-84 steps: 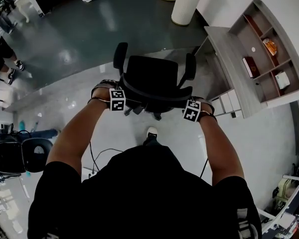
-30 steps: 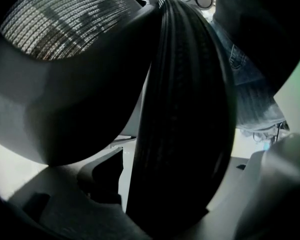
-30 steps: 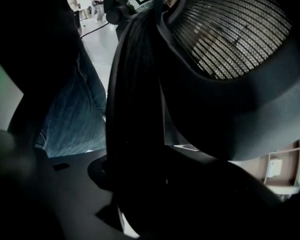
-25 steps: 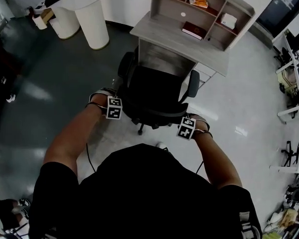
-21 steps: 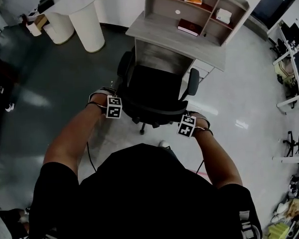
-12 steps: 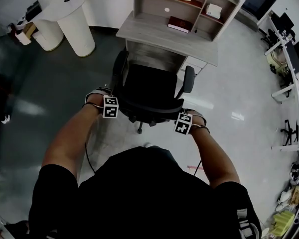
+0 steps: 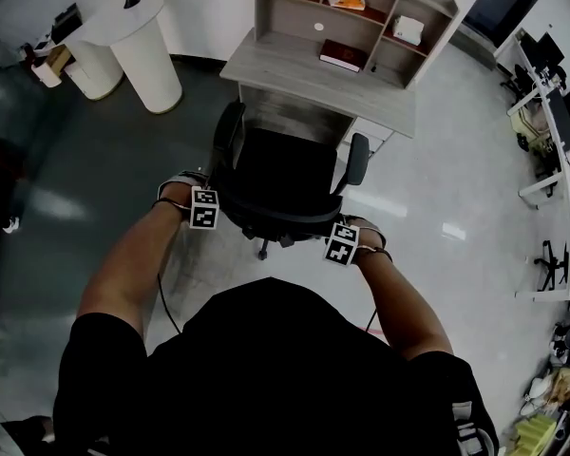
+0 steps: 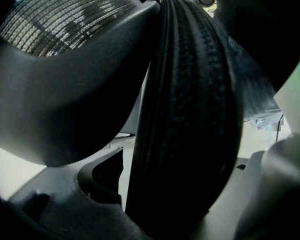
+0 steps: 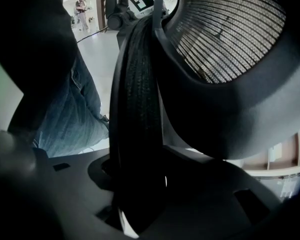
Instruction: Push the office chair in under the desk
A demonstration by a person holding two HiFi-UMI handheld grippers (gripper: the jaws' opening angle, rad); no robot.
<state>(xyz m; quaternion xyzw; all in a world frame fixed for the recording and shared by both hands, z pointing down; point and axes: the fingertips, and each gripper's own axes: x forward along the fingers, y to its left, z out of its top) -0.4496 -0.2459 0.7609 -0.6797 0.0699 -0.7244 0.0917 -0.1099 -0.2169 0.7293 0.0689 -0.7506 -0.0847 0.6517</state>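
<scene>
The office chair (image 7: 283, 174) stands on the floor (image 7: 437, 217) facing the desk (image 7: 304, 74). Its seat front is at the desk's front edge and its two armrests reach just up to that edge. The backrest (image 7: 280, 218) is on the person's side.

The left hand-held gripper (image 7: 220, 209) is clenched on the left end of the backrest's rim, and the right hand-held gripper (image 7: 325, 234) on the right end. In the left gripper view the ribbed rim (image 8: 190, 114) fills the gap between the jaws of that hand-held gripper (image 8: 180, 204). In the right gripper view the same rim (image 9: 137, 109) runs down between the closed-in jaws (image 9: 135, 194), with the mesh back beside it.
</scene>
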